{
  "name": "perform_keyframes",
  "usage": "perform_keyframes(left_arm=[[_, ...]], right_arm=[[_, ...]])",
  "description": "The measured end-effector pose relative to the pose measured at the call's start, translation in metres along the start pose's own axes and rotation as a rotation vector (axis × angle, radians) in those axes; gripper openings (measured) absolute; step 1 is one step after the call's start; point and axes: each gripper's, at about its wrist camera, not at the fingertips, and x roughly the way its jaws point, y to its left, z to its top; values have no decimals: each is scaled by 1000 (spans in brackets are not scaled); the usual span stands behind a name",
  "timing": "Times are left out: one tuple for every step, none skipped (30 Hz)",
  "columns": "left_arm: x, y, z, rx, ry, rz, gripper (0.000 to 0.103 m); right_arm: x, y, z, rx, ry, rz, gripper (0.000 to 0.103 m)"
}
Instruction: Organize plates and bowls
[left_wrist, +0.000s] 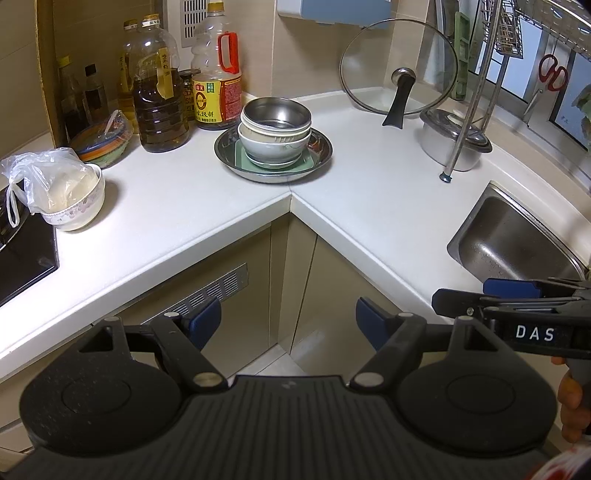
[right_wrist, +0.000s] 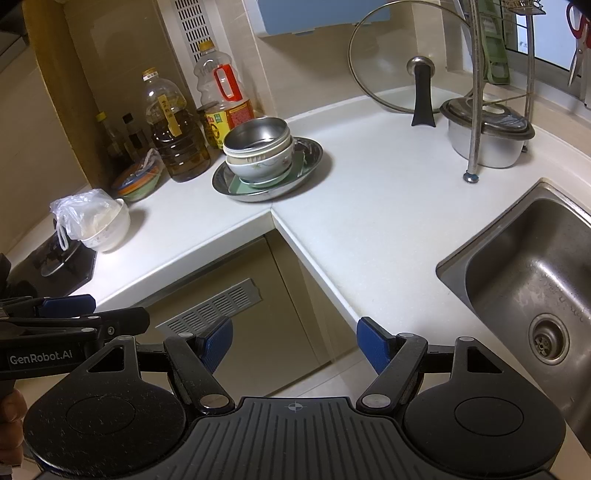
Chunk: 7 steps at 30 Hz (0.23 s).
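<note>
While both jaws gape wide, empty | steel bowl (left_wrist: 276, 113) tops nested white bowls (left_wrist: 274, 144) | green plate (left_wrist: 246, 159) | steel tray (left_wrist: 325, 152) | worktop (left_wrist: 369, 192)

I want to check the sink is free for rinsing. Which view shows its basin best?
The right wrist view: the sink shows its basin floor and drain. The left wrist view catches only a corner of it, drain out of frame.

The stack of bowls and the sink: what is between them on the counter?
Only bare white counter lies between the stack of bowls and the sink, as the right wrist view shows most plainly.
</note>
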Motion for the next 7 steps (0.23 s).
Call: perform_keyframes(left_arm=[[0, 1, 0, 1, -2, 0, 79], [1, 1, 1, 3, -3, -1, 79], [1, 1, 1, 5, -5, -3, 79], [1, 1, 1, 7, -7, -3, 79], [1, 1, 1, 8, -7, -4, 79], [1, 1, 1, 8, -6, -7, 79], [2, 1, 1, 5, -3, -11, 79]], right_arm=[[0, 0, 0, 1, 0, -1, 74], [0, 1, 0, 2, -1, -1, 74], [0, 0, 0, 3, -1, -1, 74], [1, 1, 0, 4, -2, -3, 74], [1, 1, 0, 4, -2, -4, 74], [1, 1, 0, 5, -3, -5, 74], [1, 1, 0, 6, -4, -6, 74]])
